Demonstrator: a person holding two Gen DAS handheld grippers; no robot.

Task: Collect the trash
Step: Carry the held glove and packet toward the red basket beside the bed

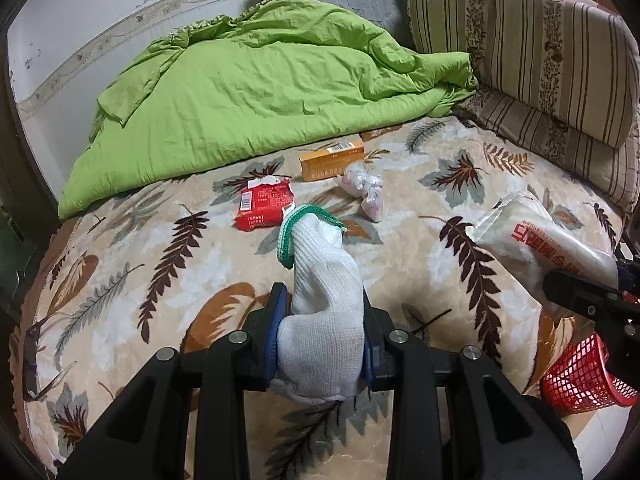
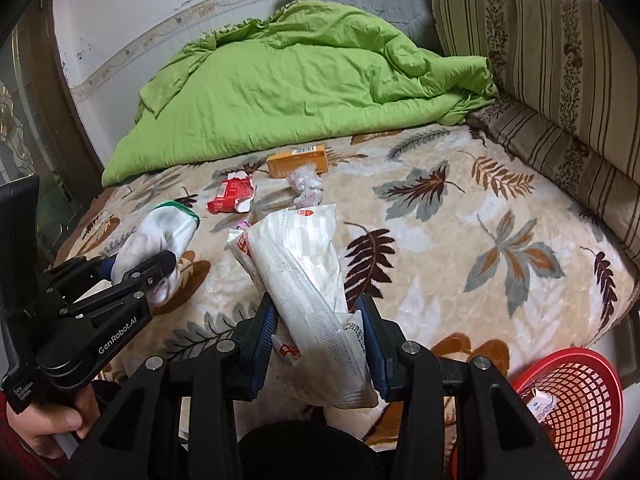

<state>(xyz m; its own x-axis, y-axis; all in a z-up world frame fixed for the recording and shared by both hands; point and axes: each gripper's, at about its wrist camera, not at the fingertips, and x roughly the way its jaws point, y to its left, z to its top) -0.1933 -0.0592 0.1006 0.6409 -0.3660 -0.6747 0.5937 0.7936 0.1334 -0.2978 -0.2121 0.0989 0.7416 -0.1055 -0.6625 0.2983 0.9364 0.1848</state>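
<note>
White knit glove sits clamped in the left gripper while the right gripper pinches a crinkled plastic wrapper above the leaf-patterned bed, a red mesh basket just beside its edge.

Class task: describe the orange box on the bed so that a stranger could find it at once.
Start at the green quilt heaped on the leaf-patterned blanket. Just below its front edge lies the orange box. It is a rigid carton, unlike the torn red packet and crumpled clear wrapper beside it.
</note>
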